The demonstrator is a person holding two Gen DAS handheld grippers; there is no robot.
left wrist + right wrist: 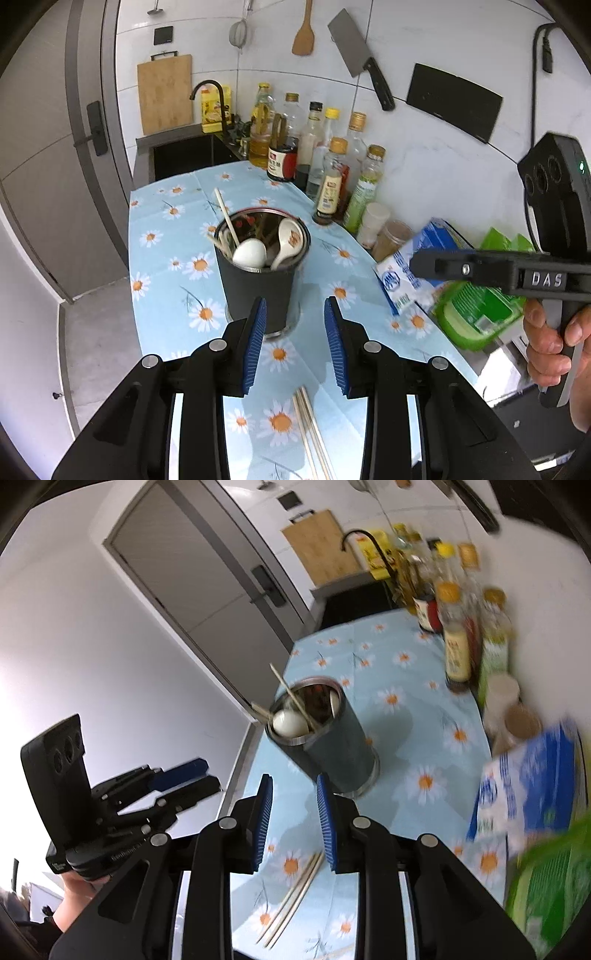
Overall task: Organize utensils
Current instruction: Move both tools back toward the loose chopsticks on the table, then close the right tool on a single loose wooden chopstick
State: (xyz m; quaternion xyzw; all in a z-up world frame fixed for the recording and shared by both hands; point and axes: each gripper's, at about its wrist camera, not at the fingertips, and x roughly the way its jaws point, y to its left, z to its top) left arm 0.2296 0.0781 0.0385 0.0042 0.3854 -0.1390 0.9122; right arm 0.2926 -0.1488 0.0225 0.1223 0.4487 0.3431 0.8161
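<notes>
Both ribbed-blue-padded grippers, left [295, 314] and right [294, 788], gape empty before the dark cylindrical steel-rimmed utensil holder [260, 291]; pale wooden chopsticks [291, 897] lie near the daisy-printed bench's [166, 258] front edge.

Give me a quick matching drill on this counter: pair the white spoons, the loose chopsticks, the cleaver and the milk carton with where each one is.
Things:
1. white spoons
2. loose chopsticks
3. cleaver
4. milk carton

Places:
A. hanging on the tiled wall
B. flat on the daisy tablecloth, near the tools
C. standing in the dark utensil holder
D. by the wall, right of the holder

Pairs: 1-C, 2-B, 3-A, 4-D
</notes>
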